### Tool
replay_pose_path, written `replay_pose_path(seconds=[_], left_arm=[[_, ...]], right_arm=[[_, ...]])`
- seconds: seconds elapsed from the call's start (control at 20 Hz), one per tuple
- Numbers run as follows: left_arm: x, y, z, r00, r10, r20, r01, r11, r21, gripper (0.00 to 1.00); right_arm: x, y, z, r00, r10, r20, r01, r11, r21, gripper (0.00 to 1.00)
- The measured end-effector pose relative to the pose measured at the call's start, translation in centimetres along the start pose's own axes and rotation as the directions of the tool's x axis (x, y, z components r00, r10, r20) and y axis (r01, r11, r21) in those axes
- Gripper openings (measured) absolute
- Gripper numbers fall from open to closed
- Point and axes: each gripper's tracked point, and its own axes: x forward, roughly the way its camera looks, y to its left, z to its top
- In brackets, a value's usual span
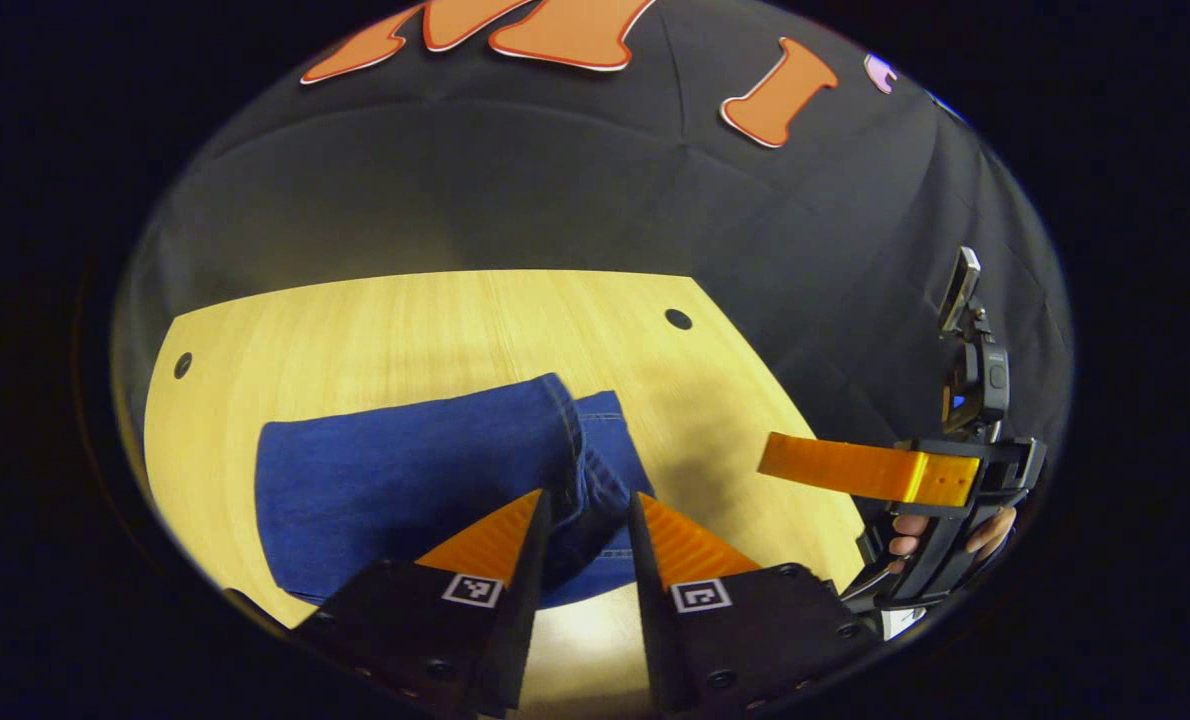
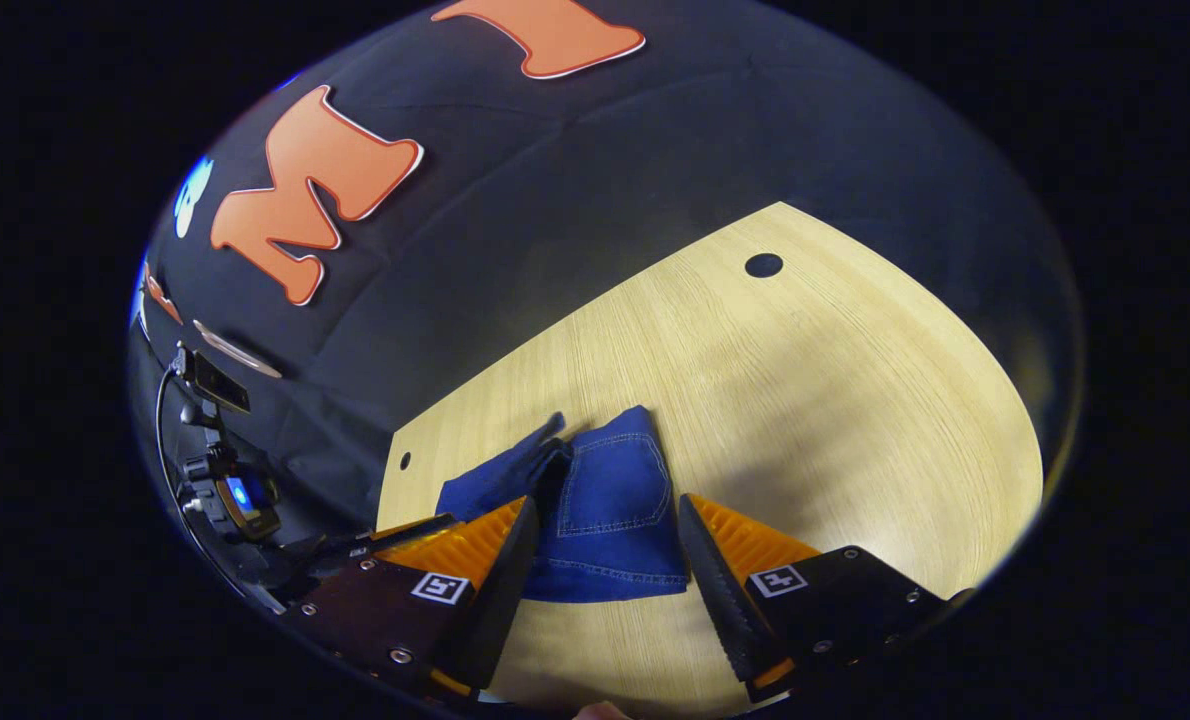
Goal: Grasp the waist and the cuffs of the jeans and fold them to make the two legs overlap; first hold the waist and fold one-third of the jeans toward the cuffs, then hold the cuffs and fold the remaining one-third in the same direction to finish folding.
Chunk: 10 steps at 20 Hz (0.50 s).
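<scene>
Left gripper (image 1: 587,500): we see its orange fingers spread, hovering above the folded bundle, gripping nothing. Right gripper (image 2: 605,510): fingers likewise apart, raised over the cloth; in the left gripper view it sits off to the right with a hand (image 1: 940,535) on its handle. We note the jeans (image 1: 405,490) lying folded on the wooden table (image 1: 435,320), dark blue denim, back pocket facing up.

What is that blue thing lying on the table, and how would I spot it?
Look at the pale wooden table before the black cloth wall. On its near part lie folded blue jeans, a back pocket showing. They are the one soft, dark blue thing there, unlike the orange tongs.
</scene>
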Motion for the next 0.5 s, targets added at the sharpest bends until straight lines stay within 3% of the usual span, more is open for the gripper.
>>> replay_pose_path(seconds=[0.05, 0.2, 0.25, 0.3, 0.4, 0.5], left_arm=[[-0.3, -0.2, 0.1, 1.0, -0.004, 0.008, 0.004, 1.0, 0.004, 0.51], [-1.3, 1.3, 1.0, 0.997, 0.052, 0.054, -0.054, 0.998, 0.032, 0.77], [-1.9, 1.8, 1.4, 0.995, 0.07, 0.073, -0.072, 0.997, 0.03, 0.72], [-2.5, 2.2, 1.8, 0.992, 0.086, 0.096, -0.089, 0.996, 0.026, 0.82], [-4.3, 3.4, 2.8, 0.981, 0.129, 0.147, -0.134, 0.991, 0.02, 0.88], [-6.2, 5.0, 3.7, 0.961, 0.183, 0.205, -0.19, 0.982, 0.012, 0.88]], right_arm=[[-0.1, 0.2, 0.0, 1.0, 0.001, 0.006, 0.0, 1.0, -0.007, 0.87], [-0.5, 0.7, 0.8, 0.998, -0.007, 0.06, 0.01, 0.999, -0.052, 0.87], [-0.7, 1.2, 1.3, 0.996, -0.002, 0.084, 0.008, 0.997, -0.071, 0.87], [-1.0, 1.8, 1.8, 0.994, 0.006, 0.114, 0.004, 0.996, -0.09, 0.87], [-1.6, 2.7, 2.4, 0.987, 0.022, 0.159, -0.001, 0.991, -0.134, 0.91], [-2.1, 3.9, 2.9, 0.98, 0.037, 0.194, 0.001, 0.981, -0.192, 0.93]])
